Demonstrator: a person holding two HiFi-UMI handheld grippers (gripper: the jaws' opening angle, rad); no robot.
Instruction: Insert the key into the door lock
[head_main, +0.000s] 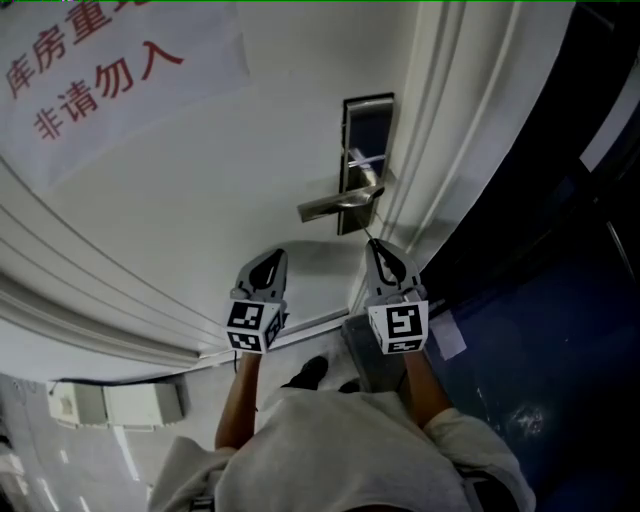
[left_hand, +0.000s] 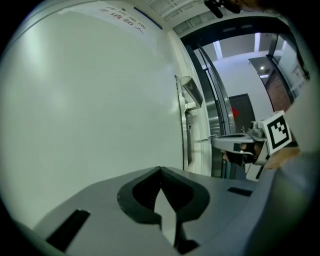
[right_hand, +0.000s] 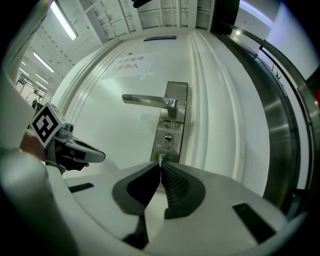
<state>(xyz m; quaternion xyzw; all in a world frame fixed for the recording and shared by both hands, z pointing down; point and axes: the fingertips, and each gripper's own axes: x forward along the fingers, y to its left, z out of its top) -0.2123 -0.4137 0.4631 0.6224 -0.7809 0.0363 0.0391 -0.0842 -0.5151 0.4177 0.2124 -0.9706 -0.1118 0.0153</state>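
Observation:
A silver lock plate (head_main: 365, 160) with a lever handle (head_main: 335, 206) sits on the white door (head_main: 220, 180). In the right gripper view the keyhole (right_hand: 168, 143) lies just below the handle (right_hand: 148, 100). My right gripper (right_hand: 160, 167) is shut on a small metal key (right_hand: 160, 159), whose tip points at the keyhole from a short way off. In the head view this gripper (head_main: 376, 248) hangs just under the plate. My left gripper (head_main: 270, 262) is held beside it to the left, facing bare door, jaws shut with nothing between them (left_hand: 160, 172).
A white sign (head_main: 100, 70) with red characters is stuck high on the door. The moulded door frame (head_main: 450, 140) runs right of the lock, with dark blue floor (head_main: 540, 330) beyond it. The left gripper view sees the right gripper (left_hand: 235, 142) sideways by the plate (left_hand: 187, 135).

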